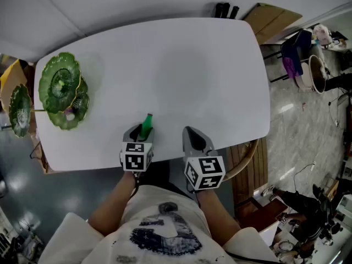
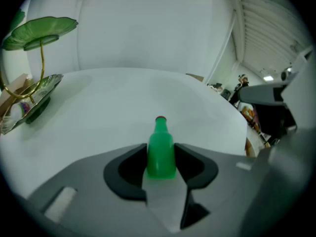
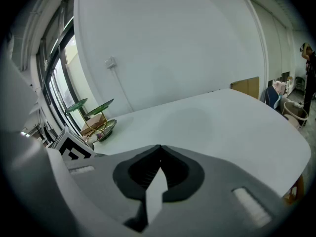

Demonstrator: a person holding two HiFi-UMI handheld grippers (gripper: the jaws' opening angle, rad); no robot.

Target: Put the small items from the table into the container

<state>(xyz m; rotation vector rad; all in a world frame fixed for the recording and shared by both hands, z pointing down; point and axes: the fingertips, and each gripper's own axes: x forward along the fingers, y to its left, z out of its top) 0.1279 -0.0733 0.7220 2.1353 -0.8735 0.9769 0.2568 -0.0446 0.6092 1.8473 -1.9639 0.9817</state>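
left gripper (image 2: pixel 161 151) first: pads (image 2: pixel 127 170) snug against both sides of the little green bottle (image 2: pixel 161 154), red cap up, standing at the near edge of the white table (image 1: pixel 181 65). right gripper (image 3: pixel 159 152) just beside it, jaws pressed together, nothing in them. well off to the left, the green leaf-shaped tiered dish (image 1: pixel 60 89) sits by the table's corner.
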